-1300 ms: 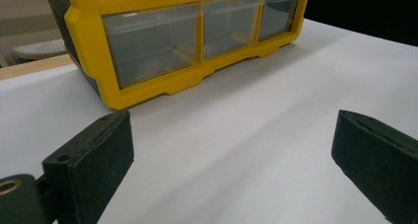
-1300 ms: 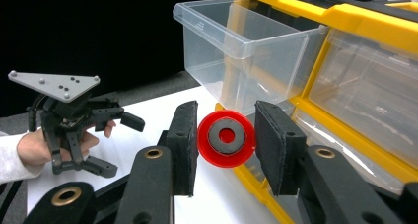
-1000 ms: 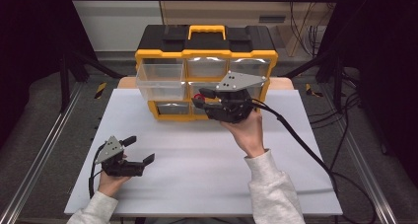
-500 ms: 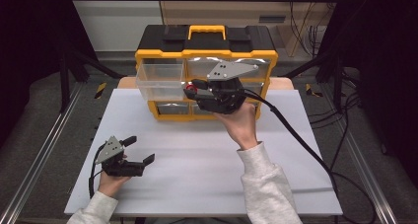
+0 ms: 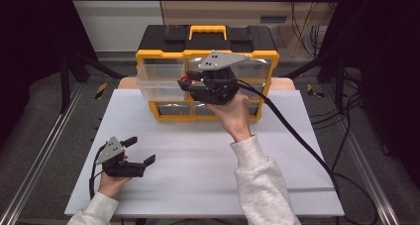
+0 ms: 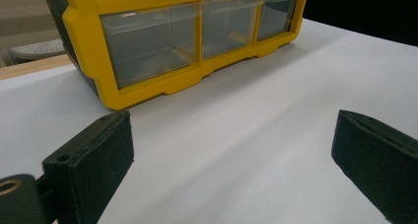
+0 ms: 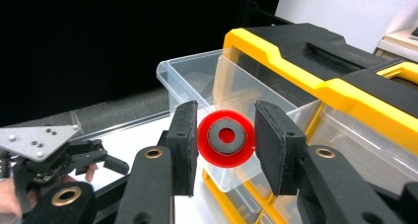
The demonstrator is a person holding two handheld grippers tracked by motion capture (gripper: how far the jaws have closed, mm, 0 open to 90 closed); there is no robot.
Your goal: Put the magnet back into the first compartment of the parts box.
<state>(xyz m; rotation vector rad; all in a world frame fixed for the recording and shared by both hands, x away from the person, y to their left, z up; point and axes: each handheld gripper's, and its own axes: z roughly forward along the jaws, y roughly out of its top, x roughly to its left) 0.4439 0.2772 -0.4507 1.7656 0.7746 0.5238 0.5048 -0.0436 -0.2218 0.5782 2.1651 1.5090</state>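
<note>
I have the red disc pinched in my right tongs — glossy plastic with a grey ring centre, held just above the pulled-out clear drawer; dropping it in is what's left. My left tongs rest wide apart on the matte white tabletop.

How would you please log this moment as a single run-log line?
right gripper: shut on red ring, above open clear drawer of yellow organizer | left gripper: open, idle on white table
</note>
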